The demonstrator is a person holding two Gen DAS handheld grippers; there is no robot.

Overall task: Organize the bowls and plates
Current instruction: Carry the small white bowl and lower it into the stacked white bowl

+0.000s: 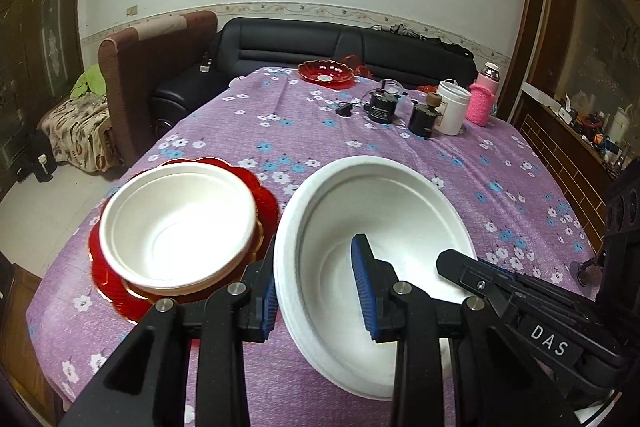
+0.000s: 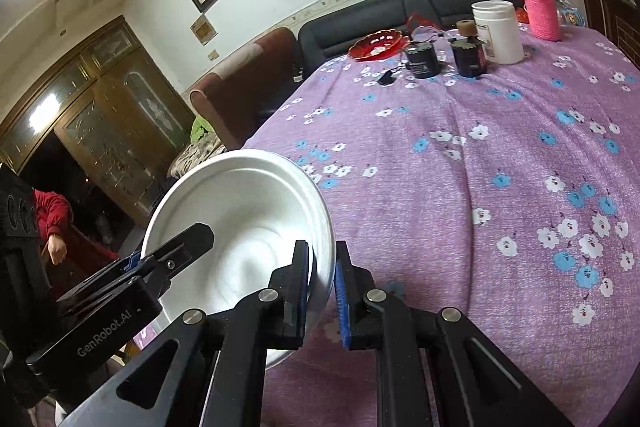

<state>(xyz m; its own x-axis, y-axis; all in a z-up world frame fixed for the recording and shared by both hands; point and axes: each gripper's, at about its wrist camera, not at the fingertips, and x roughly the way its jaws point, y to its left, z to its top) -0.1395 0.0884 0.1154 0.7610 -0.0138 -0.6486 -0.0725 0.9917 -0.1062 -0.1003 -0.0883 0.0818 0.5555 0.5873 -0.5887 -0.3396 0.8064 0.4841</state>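
A white foam bowl [image 1: 384, 227] is held tilted above the purple flowered tablecloth [image 1: 360, 143]. My left gripper [image 1: 320, 291] straddles its left rim, one pad inside, one outside, with a wide gap. My right gripper [image 2: 322, 291] is shut on the same bowl's [image 2: 248, 219] right rim. The right gripper also shows in the left wrist view [image 1: 500, 287], reaching into the bowl. A second white bowl [image 1: 176, 223] sits on a red plate [image 1: 112, 275] at the left. Another red plate [image 1: 326, 71] lies at the table's far end.
Two black jars [image 1: 422, 121], a white jar [image 1: 452, 107], a pink-sleeved bottle [image 1: 484, 95] and a black plug [image 1: 344, 110] stand at the far right. A black sofa [image 1: 340, 47] and a brown chair [image 1: 140, 67] lie beyond the table.
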